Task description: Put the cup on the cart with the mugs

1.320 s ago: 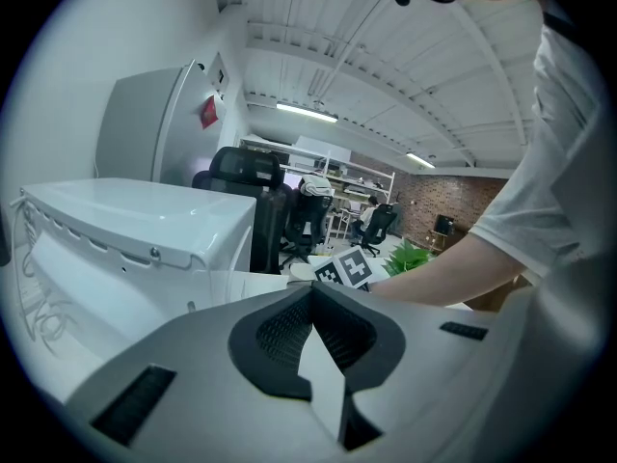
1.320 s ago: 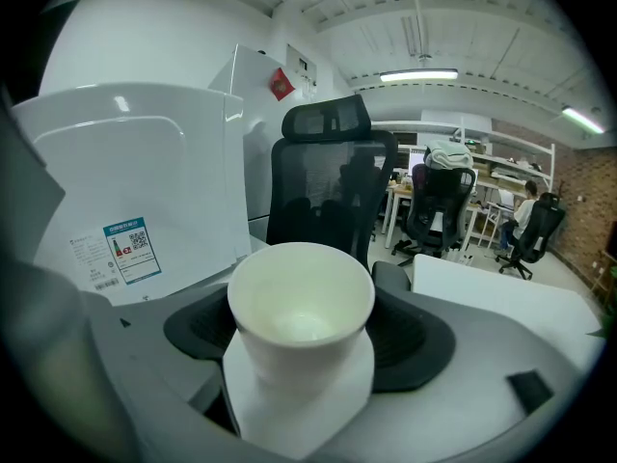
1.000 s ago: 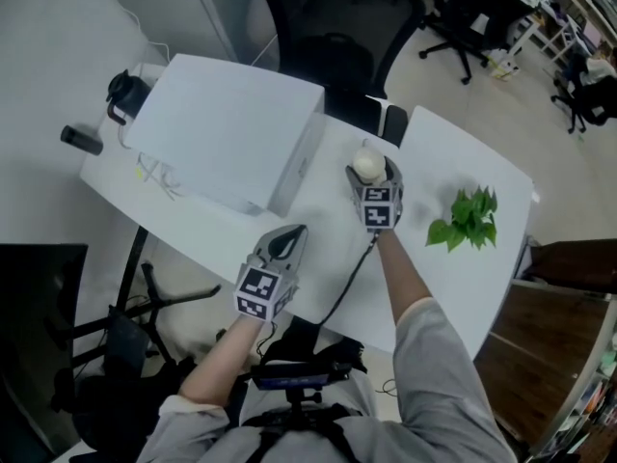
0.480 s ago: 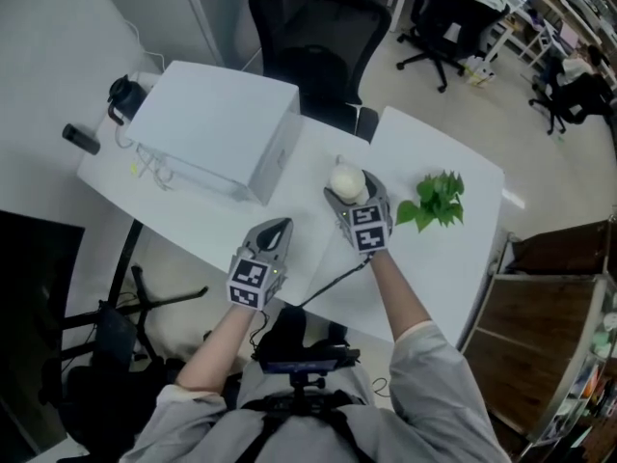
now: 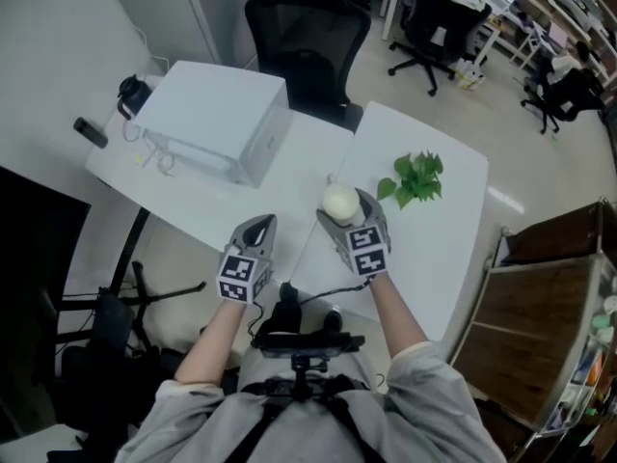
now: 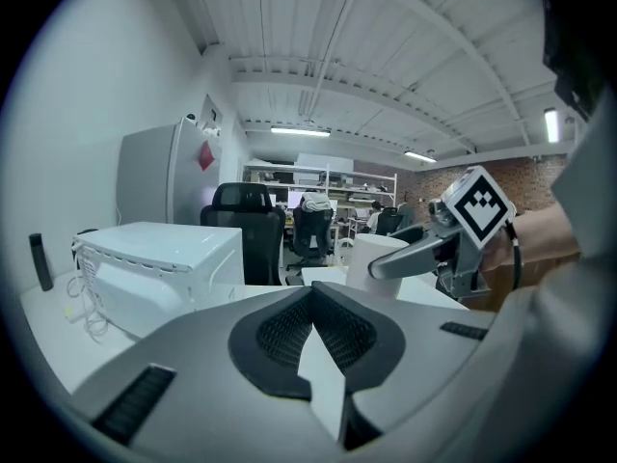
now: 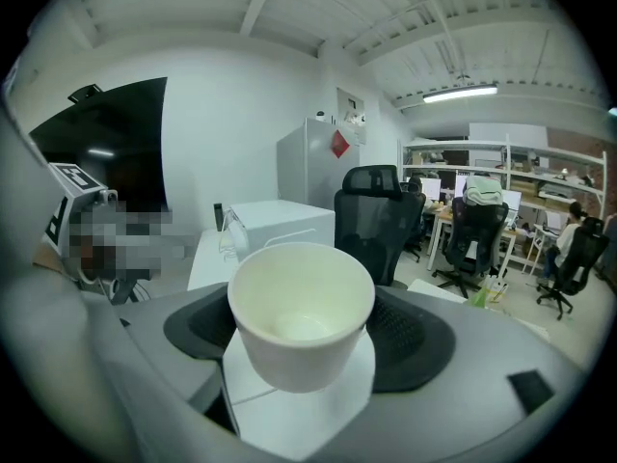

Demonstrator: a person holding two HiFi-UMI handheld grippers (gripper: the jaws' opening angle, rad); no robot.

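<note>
A white cup (image 7: pixel 301 312) sits upright and empty between the jaws of my right gripper (image 7: pixel 301 355), which is shut on it. In the head view the cup (image 5: pixel 340 203) is held above the near edge of the white table (image 5: pixel 443 230), with the right gripper (image 5: pixel 349 220) around it. My left gripper (image 5: pixel 254 231) hangs beside it to the left, shut with nothing in it. In the left gripper view its jaws (image 6: pixel 313 331) meet, and the cup (image 6: pixel 376 263) shows ahead at the right. No mugs are visible.
A white microwave (image 5: pixel 207 123) stands at the table's left. A green plant (image 5: pixel 413 177) lies right of the cup. Black office chairs (image 5: pixel 304 27) stand behind the table. A brown wooden cart or shelf unit (image 5: pixel 545 326) is at the right edge.
The right gripper has carried the cup back toward me and left, away from the plant. The left gripper has drawn back too. The view has shifted so the brown unit shows more.
</note>
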